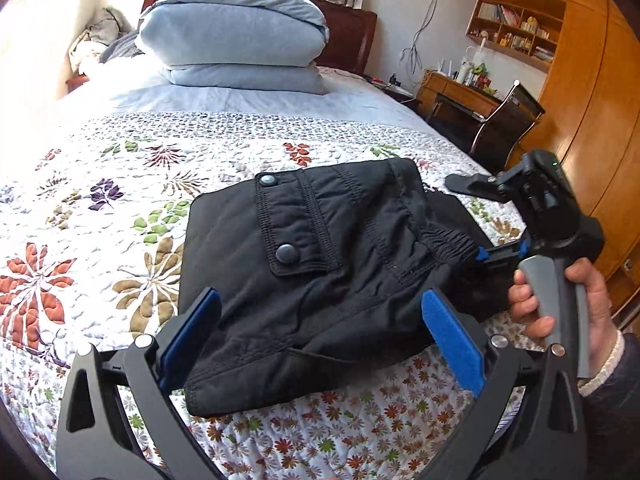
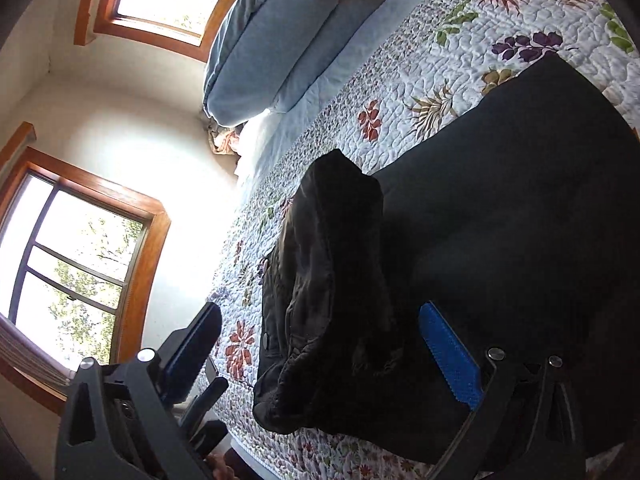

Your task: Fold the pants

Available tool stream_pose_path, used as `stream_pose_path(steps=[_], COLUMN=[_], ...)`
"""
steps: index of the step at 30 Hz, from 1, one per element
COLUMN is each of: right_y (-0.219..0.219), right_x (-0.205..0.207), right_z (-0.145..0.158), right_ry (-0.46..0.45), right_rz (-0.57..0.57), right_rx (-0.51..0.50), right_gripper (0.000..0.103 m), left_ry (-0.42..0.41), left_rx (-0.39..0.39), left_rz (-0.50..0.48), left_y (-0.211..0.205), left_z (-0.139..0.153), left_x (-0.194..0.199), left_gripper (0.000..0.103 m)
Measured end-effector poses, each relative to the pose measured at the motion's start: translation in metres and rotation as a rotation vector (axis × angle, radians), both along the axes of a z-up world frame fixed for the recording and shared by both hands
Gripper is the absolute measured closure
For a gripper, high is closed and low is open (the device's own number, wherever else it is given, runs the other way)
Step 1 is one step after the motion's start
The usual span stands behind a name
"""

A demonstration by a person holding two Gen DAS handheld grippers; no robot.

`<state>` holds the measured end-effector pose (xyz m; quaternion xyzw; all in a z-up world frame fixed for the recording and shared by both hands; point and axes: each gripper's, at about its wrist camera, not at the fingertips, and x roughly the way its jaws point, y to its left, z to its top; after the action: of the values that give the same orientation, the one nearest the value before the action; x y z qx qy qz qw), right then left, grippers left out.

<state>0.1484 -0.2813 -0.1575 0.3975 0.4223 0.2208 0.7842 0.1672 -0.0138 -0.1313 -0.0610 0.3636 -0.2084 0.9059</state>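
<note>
Pants (image 1: 316, 276) black, folded compact on floral quilt (image 1: 120, 208), snap-flap pocket up.

Folded black pants (image 1: 304, 280) occupy the near middle of the bed (image 1: 120, 240). Open quilt lies to their left and beyond, up to the stacked blue bedding (image 1: 232, 36). On their right edge the right claw (image 1: 492, 216) and hand (image 1: 560, 312) crowd access.

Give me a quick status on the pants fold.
Both hand-held grippers open, left and right. Black pants folded on quilt, released. Nothing in the way.
</note>
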Motion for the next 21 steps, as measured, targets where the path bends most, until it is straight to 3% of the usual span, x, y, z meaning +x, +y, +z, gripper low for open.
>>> stream_pose_path(steps=[3, 7, 11, 15, 18, 21], right_y=[0.015, 0.037, 0.043, 0.035, 0.027, 0.028], right_x=[0.007, 0.014, 0.018, 0.023, 0.020, 0.014], right_z=[0.003, 0.006, 0.004, -0.002, -0.005, 0.000], right_ry=[-0.024, -0.044, -0.059, -0.021, -0.017, -0.049], right_rz=[0.053, 0.124, 0.129, 0.094, 0.087, 0.097], right_rx=[-0.033, -0.115, -0.132, -0.169, -0.173, -0.189], right_gripper=[0.003, 0.003, 0.005, 0.042, 0.062, 0.073], left_ry=[-0.026, -0.013, 0.025, 0.037, 0.050, 0.057], left_rx=[-0.025, -0.063, -0.133, -0.214, -0.213, -0.182], left_rz=[0.048, 0.013, 0.033, 0.111, 0.171, 0.223], left_y=[0.010, 0.015, 0.022, 0.037, 0.045, 0.053], left_z=[0.003, 0.002, -0.003, -0.009, -0.013, -0.018], left_x=[0.000, 0.003, 0.009, 0.013, 0.016, 0.020], left_gripper=[0.003, 0.003, 0.003, 0.003, 0.003, 0.003])
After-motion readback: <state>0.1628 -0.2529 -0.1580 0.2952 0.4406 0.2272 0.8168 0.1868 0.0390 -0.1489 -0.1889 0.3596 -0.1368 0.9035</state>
